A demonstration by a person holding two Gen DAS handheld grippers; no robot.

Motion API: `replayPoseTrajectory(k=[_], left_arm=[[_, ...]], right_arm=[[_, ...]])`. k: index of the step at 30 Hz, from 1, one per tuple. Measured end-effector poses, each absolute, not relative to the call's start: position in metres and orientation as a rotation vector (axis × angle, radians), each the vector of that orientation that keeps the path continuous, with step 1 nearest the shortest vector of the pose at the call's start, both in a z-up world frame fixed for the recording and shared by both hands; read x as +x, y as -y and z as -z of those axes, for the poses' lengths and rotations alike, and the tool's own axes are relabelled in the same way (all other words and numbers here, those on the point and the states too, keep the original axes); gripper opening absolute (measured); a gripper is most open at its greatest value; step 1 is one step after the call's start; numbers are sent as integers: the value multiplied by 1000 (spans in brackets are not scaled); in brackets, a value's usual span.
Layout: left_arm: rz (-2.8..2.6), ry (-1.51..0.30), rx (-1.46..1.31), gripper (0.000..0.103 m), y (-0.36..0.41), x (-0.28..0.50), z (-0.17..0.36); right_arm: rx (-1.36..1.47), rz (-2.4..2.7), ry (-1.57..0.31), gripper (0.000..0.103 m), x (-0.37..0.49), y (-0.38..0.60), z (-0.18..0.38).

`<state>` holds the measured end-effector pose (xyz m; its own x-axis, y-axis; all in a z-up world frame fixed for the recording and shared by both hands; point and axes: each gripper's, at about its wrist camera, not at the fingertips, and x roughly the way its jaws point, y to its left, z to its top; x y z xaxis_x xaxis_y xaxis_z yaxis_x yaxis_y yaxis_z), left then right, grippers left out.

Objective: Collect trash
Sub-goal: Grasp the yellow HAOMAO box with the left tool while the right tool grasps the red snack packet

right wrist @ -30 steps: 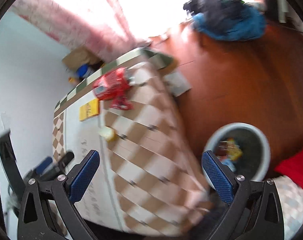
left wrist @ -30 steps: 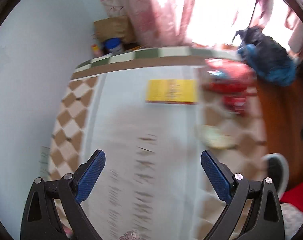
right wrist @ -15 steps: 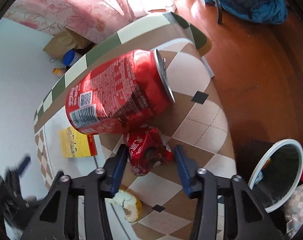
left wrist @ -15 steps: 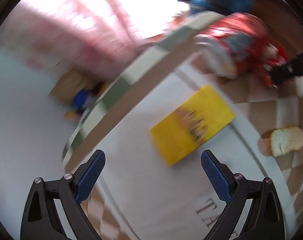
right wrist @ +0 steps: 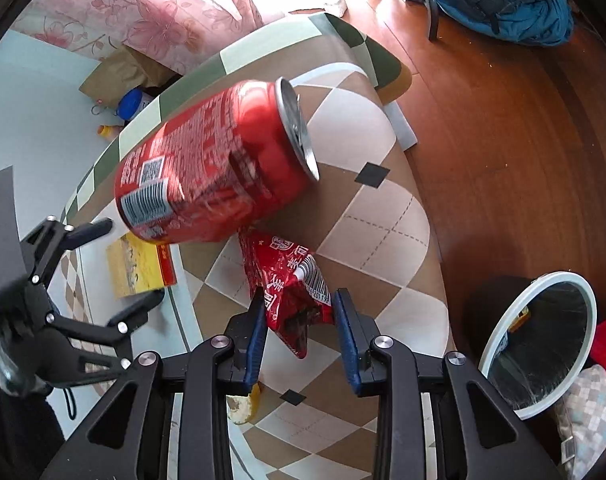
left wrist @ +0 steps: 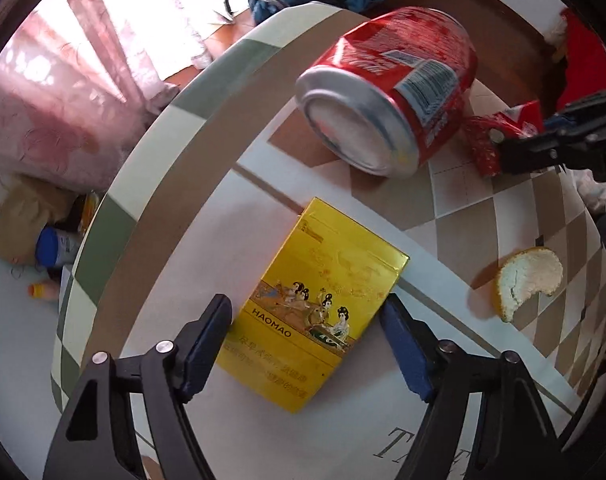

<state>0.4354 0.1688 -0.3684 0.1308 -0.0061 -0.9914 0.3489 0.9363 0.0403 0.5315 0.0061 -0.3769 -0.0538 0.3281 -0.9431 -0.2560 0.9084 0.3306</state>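
1. The left tongs (left wrist: 305, 336) stand wide apart over the tabletop (left wrist: 207, 264), one blue pad on each side of the yellow box (left wrist: 317, 312). The box lies flat between them; the right pad is just at its edge, the left pad just beside it, and whether either presses on it I cannot tell.
2. The right tongs (right wrist: 299, 332) are drawn narrow around the red wrapper (right wrist: 291, 288), their pads against its crumpled lower end. The wrapper's upper end reaches to the can.
3. The can (right wrist: 215, 176), red and dented, lies on its side on the checked cloth, beyond the wrapper and touching it. In the left view its silver bottom faces the camera (left wrist: 387, 92), just beyond the box.
4. A piece of peel (left wrist: 529, 280) lies on the cloth to the right of the box, apart from it.
5. A white-rimmed bin (right wrist: 539, 344) stands on the wooden floor (right wrist: 503, 140) beside the tabletop, to the right of the right tongs, with some scraps inside.
6. A blue bundle (right wrist: 503, 4) lies on the floor farther off.
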Motion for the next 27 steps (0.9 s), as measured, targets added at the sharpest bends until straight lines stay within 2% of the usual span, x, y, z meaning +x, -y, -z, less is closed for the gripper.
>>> replayPoseTrajectory(k=[10,15,18,19,20,27], left_arm=[[13,-1517,-7,73,-147,378,371],[73,-1460,90,77,-132,366,372],[72,-1456,63,71,-134,369,372],[67,-1455,58,59,-136,369,371],[58,-1439,51,56,-135,368,368],[-83,-1390,63,55,-146,354,357]], right_arm=[[14,-500,-1572,31,505,4,372],[-42,-509,-1582,31,488,9,377],[-48,-497,-1581,31,485,8,376],[-50,-492,-1580,30,484,7,376],[-51,-488,-1579,30,484,7,376],[-45,-470,-1573,26,475,14,371]])
